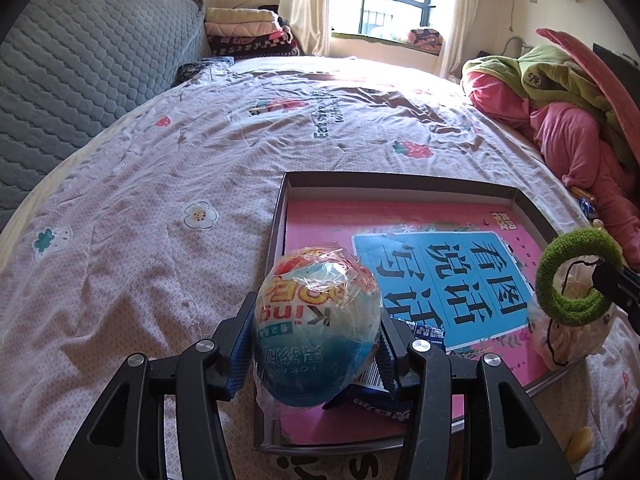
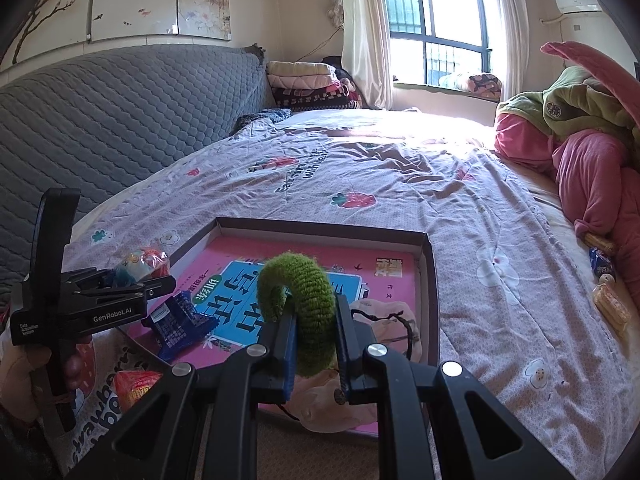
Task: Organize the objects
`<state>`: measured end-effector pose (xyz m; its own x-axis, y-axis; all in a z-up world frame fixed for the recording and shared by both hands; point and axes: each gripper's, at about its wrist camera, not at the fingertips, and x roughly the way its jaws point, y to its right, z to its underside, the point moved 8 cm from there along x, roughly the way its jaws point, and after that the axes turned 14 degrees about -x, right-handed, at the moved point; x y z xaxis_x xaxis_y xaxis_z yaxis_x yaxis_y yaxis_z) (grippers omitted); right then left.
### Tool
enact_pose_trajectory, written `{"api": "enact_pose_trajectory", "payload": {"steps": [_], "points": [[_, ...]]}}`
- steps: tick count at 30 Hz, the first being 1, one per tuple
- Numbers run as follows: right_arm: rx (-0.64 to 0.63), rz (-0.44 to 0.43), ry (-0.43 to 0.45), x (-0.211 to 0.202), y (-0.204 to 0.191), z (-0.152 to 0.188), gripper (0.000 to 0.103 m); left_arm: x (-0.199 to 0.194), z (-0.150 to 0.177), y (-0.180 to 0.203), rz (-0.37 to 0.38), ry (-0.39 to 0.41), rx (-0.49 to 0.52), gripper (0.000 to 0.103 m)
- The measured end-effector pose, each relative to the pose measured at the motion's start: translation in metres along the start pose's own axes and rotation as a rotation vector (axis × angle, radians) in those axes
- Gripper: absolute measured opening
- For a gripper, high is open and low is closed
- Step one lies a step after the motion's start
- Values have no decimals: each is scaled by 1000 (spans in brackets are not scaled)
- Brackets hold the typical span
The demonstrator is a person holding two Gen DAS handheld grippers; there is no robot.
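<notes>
A bed (image 1: 168, 184) with a pale floral quilt holds a shallow cardboard tray (image 1: 400, 182). The tray is lined with a pink book (image 1: 328, 220) printed with large Chinese characters on a blue panel. The left claw (image 1: 316, 344) pinches an egg-shaped sweet (image 1: 316, 328) in clear wrap, lettered "Kin", over the tray's corner at seven o'clock. A blue snack packet (image 2: 182, 326) lies under it. The right claw (image 2: 314, 340) is pressed tight on a fuzzy green ring (image 2: 300, 300), above a pale drawstring pouch (image 2: 384, 320) at the tray's five o'clock. The left tool reads "GenRobot.AI". Quilt writing at twelve o'clock is too distorted to read.
</notes>
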<state>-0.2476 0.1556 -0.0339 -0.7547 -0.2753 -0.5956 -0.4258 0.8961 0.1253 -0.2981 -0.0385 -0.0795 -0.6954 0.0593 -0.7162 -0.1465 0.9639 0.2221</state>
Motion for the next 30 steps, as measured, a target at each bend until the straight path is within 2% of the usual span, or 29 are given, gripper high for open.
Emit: {"api": "enact_pose_trajectory", "payload": {"steps": [20,27,30], "points": [[-24,-24,-57,16,-11,14,17,0,18,29,60,-9,73,53],[-8,5,-91,21,-3,21,17,-2,22,36,99,-19,83,53],[-11,8,-98,22,-3,22,17,-2,22,35,70,1,97,53]]}}
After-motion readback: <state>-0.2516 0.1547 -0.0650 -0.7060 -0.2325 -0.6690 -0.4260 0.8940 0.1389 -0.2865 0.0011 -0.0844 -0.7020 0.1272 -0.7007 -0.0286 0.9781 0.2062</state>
